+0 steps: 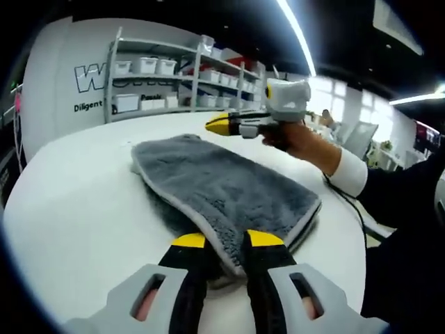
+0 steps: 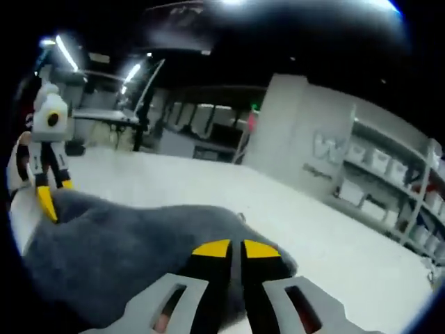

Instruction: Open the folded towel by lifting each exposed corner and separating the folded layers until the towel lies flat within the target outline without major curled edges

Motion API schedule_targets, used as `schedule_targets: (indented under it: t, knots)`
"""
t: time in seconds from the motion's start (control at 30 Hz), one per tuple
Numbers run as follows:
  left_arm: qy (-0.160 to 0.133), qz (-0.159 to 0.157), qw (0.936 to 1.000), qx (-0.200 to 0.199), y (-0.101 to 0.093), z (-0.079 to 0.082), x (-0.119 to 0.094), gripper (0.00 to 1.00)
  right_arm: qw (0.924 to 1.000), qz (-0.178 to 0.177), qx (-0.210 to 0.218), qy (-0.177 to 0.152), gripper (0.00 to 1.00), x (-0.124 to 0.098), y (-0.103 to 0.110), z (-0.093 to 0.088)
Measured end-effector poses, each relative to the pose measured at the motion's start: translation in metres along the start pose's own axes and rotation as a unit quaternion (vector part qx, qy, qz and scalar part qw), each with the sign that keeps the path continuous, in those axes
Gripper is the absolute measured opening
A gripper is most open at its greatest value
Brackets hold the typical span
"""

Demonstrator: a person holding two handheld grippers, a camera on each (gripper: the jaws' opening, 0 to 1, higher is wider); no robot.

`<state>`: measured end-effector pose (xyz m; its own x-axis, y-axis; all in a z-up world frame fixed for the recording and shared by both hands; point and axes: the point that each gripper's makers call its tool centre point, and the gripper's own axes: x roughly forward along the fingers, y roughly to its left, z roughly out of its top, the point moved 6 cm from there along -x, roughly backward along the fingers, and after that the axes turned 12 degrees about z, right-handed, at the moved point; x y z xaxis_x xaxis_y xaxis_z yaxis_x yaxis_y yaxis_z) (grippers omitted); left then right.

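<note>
Towel (image 1: 222, 188), grey, plush, lying folded on the white counter (image 1: 76, 209); pale stitched border visible along the edges. In the left gripper view its long axis runs away from the near corner toward the far rounded end by the shelving (image 1: 181, 80), so the cloth stretches straight ahead of the left hand-held gripper (image 1: 226, 243).

Left hand-held gripper: yellow-tipped jaws drawn close together with the near corner of the towel pinched between them; judged to be clamped on the upper layer, though how many layers are caught cannot be told.

Right hand-held gripper (image 2: 235, 250): in its own view the jaws stand nearly together, low against the opposite end of the towel (image 2: 139, 257); the pile rises around the tips. Whether cloth is actually caught between them cannot be told. Seen from the left gripper view, the same tool (image 1: 240, 124) sits at the far side of the towel in a person's hand (image 1: 295, 139), with a white cuff and dark sleeve behind it.

Relation governing the next move: the two hand-held grippers face one another along the towel's length, one at each end, with the folded body between them. Left hand-held gripper appears in the right gripper view (image 2: 47, 198) at the far corner, tips down on the cloth. Judgement: unfolding calls for lifting the pinched corner up and back, peeling the top layer away from the lower one. No target outline can be made out on the counter.
</note>
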<state>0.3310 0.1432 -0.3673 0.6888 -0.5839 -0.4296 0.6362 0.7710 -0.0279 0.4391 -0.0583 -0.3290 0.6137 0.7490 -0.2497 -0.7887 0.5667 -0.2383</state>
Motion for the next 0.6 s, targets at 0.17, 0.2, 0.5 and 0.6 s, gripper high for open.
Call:
schedule_targets:
  t: [0.17,0.2,0.5,0.6]
  knots:
    - [-0.006,0.008,1.0,-0.001,-0.001,0.002,-0.003,0.18,0.9969,0.048,0.012,-0.062,0.26,-0.015,0.028,0.021]
    - [-0.008,0.008,0.9999,0.001,-0.001,0.003,-0.003,0.17,0.9942,0.059,0.006,-0.09,0.32,-0.019,0.035,0.029]
    - [-0.003,0.009,0.9999,0.01,-0.008,0.005,-0.008,0.16,0.9891,0.118,-0.025,-0.085,0.7,-0.027,0.098,0.037]
    - [-0.006,0.005,0.9999,0.012,-0.011,0.008,-0.013,0.16,0.9886,0.124,-0.035,-0.078,0.8,-0.026,0.114,0.034]
